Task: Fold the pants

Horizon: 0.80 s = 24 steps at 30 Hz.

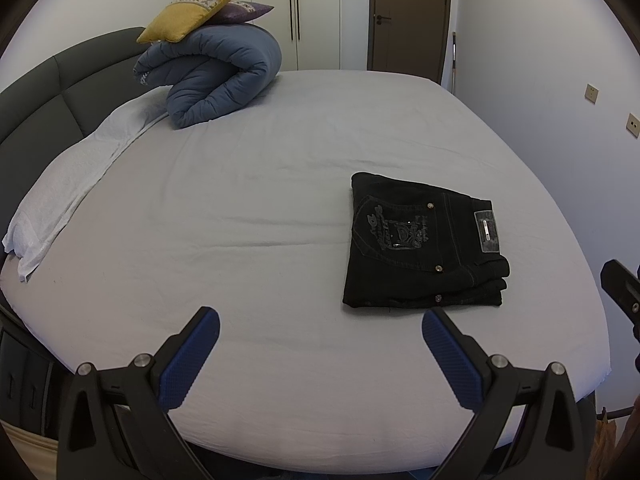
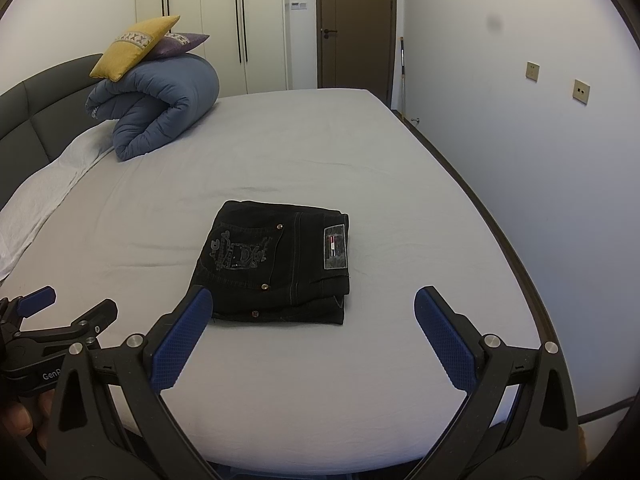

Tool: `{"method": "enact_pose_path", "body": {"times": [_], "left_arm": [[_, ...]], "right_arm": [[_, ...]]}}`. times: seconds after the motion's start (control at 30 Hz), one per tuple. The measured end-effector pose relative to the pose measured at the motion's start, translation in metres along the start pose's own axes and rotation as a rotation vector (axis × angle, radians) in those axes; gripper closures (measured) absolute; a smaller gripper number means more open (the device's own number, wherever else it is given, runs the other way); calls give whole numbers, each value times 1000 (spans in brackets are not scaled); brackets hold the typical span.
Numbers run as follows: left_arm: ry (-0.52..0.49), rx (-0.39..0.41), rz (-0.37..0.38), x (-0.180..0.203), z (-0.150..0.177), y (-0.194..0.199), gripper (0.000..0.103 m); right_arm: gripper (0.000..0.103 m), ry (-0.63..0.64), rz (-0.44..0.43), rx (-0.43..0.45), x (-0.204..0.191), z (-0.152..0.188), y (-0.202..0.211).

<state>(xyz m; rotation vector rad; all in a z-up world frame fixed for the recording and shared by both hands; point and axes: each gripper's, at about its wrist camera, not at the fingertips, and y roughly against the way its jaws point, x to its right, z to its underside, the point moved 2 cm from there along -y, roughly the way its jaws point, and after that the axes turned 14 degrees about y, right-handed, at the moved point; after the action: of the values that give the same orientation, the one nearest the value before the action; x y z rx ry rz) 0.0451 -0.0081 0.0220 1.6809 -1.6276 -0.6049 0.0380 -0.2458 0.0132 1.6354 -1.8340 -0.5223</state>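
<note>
The black pants [image 2: 276, 266] lie folded into a compact, roughly square bundle on the bed [image 2: 360, 380], on the pale grey sheet, toward the near half of the mattress and closer to the wall side than to the headboard side. The top face shows a back pocket with pale embroidery [image 2: 240, 252], metal rivets at the pocket corners, and a grey waistband patch [image 2: 335, 247] along the bundle's right edge; the stacked layers show at the near right corner. The right tongs [image 2: 314, 300] hang over the near edge of the bed with their blue-padded fingers [image 2: 446, 344] spread wide apart and nothing between them; in the right wrist view the left finger's tip overlaps the near left corner of the pants, though whether it touches the cloth I cannot tell. The left tongs [image 1: 320, 320] are likewise wide apart and empty, held above bare sheet just left of the bundle, with the pants beyond the right finger [image 1: 452, 360]. In the right wrist view a hand [image 2: 20, 420] grips the left tool at the lower left corner. At the far left of the bed a rolled blue duvet [image 2: 160, 108] sits by the dark headboard [image 2: 36, 120], with a yellow cushion [image 2: 134, 46] and a purple cushion [image 2: 180, 43] on top, and a white pillow [image 1: 68, 184] lies along the headboard side. Behind stand white wardrobes [image 2: 224, 20] and a brown door [image 2: 356, 20].
</note>
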Motion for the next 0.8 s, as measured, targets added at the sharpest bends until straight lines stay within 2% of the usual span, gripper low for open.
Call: {"method": "enact_pose_path", "body": {"times": [0.8], "left_arm": [[8,-10,9,1,5,-1,0]], "right_arm": [[0,18,-20,-12,3,2,-12]]}}
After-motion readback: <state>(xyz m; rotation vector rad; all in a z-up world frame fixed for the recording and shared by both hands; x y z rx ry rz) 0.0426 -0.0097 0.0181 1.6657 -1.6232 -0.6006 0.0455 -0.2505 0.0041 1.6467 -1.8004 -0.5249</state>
